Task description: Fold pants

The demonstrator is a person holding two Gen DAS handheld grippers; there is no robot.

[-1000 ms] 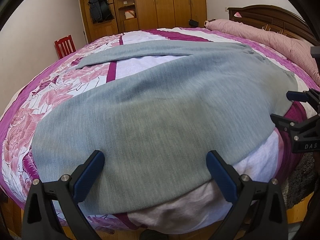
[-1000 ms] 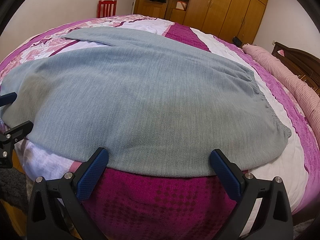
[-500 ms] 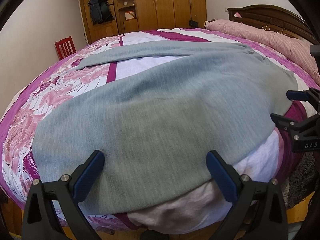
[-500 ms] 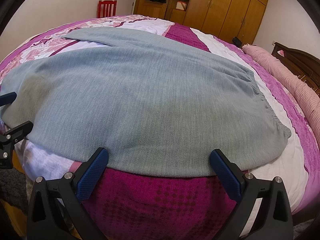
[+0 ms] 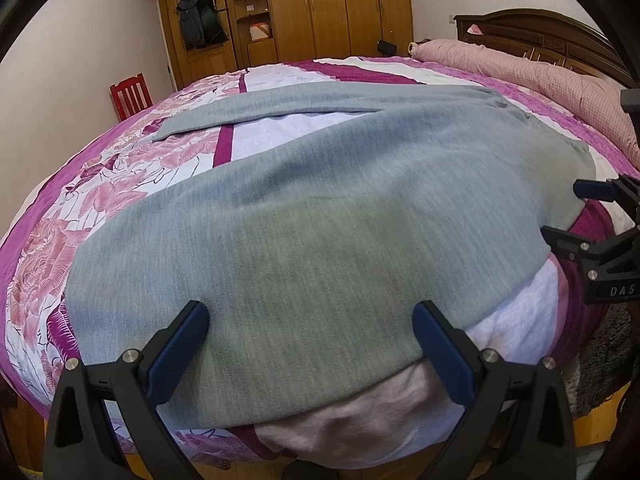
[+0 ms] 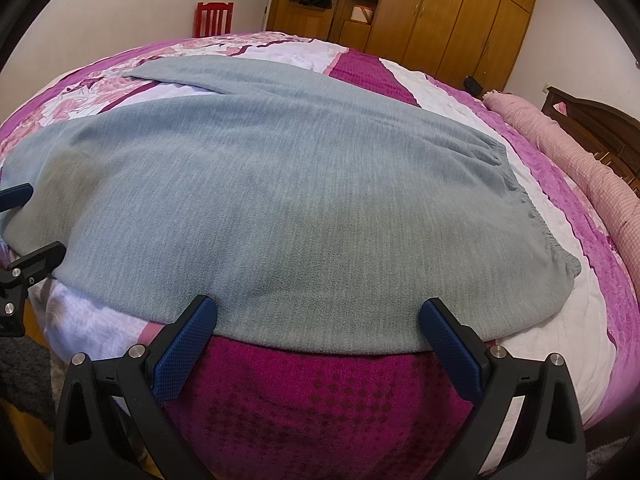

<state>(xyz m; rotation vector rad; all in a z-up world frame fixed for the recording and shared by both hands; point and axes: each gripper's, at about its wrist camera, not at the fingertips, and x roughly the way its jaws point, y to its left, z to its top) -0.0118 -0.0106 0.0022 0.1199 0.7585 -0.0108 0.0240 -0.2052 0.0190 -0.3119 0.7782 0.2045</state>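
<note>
Grey-blue pants (image 5: 320,200) lie spread flat on the bed, both legs running to the far left and the elastic waistband (image 6: 532,216) at the right. My left gripper (image 5: 312,332) hovers open over the near leg's front edge, holding nothing. My right gripper (image 6: 318,324) is open too, at the pants' near edge close to the waist, with nothing between its fingers. The right gripper (image 5: 576,212) also shows at the right edge of the left wrist view, and the left gripper (image 6: 24,220) at the left edge of the right wrist view.
The bed carries a pink, magenta and white floral bedspread (image 5: 100,216) and a pink checked bolster (image 5: 560,76) by the dark headboard (image 5: 536,28). A red chair (image 5: 130,94) and wooden wardrobes (image 5: 320,8) stand beyond. The bed's front edge drops just under the grippers.
</note>
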